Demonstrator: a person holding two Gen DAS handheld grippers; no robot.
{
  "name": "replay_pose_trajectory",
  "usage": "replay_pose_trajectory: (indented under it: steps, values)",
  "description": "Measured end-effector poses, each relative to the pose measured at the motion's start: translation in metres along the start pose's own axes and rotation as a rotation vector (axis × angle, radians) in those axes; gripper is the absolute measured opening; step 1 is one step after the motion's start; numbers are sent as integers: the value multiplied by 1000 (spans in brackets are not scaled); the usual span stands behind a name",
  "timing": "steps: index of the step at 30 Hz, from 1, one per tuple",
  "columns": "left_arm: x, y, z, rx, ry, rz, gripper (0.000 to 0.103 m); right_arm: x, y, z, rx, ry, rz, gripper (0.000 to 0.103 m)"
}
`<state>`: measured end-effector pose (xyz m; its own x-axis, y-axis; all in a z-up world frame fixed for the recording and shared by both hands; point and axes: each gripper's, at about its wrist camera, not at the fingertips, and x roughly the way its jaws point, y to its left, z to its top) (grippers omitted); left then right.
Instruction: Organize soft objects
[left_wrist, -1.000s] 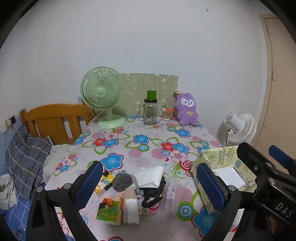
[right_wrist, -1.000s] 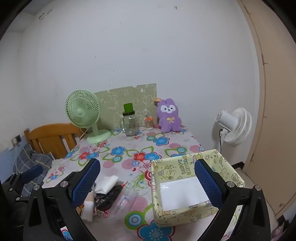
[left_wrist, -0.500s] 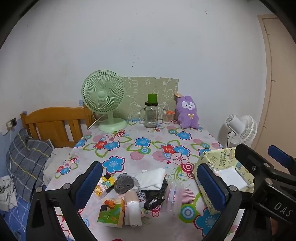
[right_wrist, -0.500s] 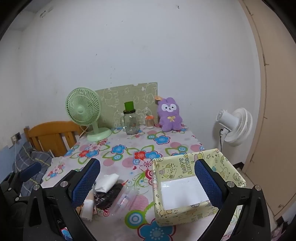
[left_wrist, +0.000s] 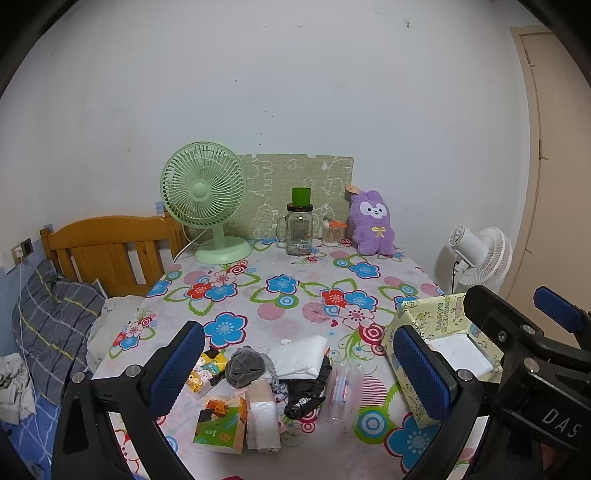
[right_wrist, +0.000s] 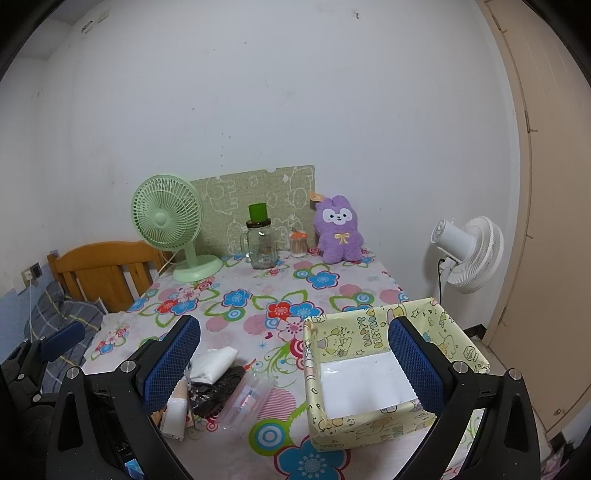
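A pile of small things lies on the flowered tablecloth (left_wrist: 280, 295) near its front edge: a grey cloth bundle (left_wrist: 245, 365), a white folded cloth (left_wrist: 299, 354), a black bag (left_wrist: 306, 391), tissue packs (left_wrist: 221, 424) and a clear plastic packet (left_wrist: 340, 387). A yellow patterned box (right_wrist: 373, 373) with a white bottom stands open to the right of the pile. My left gripper (left_wrist: 299, 369) is open and empty above the pile. My right gripper (right_wrist: 291, 365) is open and empty, straddling the box's left wall. A purple plush rabbit (left_wrist: 369, 223) sits at the back.
A green desk fan (left_wrist: 207, 199), a glass jar with a green lid (left_wrist: 299, 229) and a small toothpick jar (left_wrist: 330, 234) stand along the back by a green board. A wooden headboard (left_wrist: 107, 247) and bedding are at the left. A white floor fan (right_wrist: 469, 254) stands at the right.
Both grippers have drawn back and risen slightly, so the table looks a little farther off. Nothing on the table has moved. Both grippers stay open.
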<state>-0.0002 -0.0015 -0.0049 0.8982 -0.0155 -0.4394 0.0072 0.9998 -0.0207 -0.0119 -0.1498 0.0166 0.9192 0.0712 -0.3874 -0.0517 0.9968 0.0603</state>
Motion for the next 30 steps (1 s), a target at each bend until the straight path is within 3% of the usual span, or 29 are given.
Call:
replay_pose_trajectory:
  steps: [30]
  values:
    - [-3, -2, 2, -4, -10, -2, 103, -4, 2, 0, -1, -5, 7, 103]
